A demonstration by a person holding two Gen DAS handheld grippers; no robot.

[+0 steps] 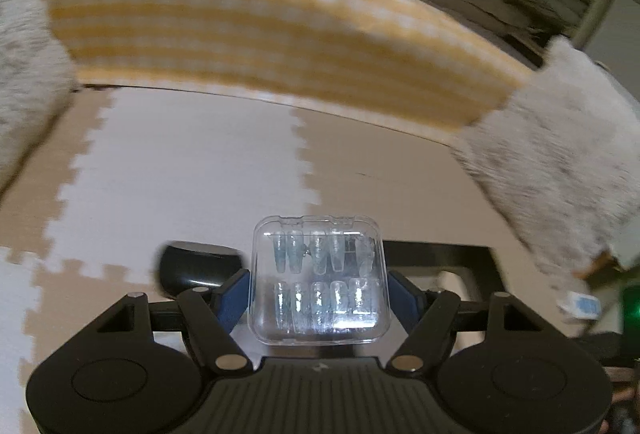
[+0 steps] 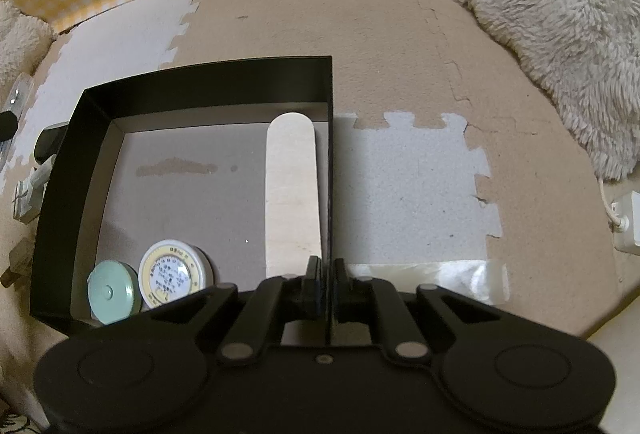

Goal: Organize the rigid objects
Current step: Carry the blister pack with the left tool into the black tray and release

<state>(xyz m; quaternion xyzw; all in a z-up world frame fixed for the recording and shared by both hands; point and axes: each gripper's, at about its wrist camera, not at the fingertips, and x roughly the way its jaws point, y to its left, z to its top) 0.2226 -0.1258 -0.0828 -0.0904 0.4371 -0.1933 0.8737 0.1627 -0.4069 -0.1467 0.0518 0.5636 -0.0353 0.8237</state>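
My left claw (image 1: 318,294): holds the clear case (image 1: 316,280), up over the mat (image 1: 192,170).
My right claw (image 2: 327,274): pinches the box (image 2: 200,82) wall.
In the box: stick (image 2: 292,190), two round tins (image 2: 174,272).

A clear square plastic case (image 1: 316,278) of pale blue pieces is sitting between blue pads. A flat wooden stick (image 2: 292,194), mint round tin (image 2: 111,292) and white round tin (image 2: 172,272) are lying inside the black open box (image 2: 208,82).

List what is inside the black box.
The black box holds a wooden stick, a mint round case and a white round tin. The right gripper covers the near corner.
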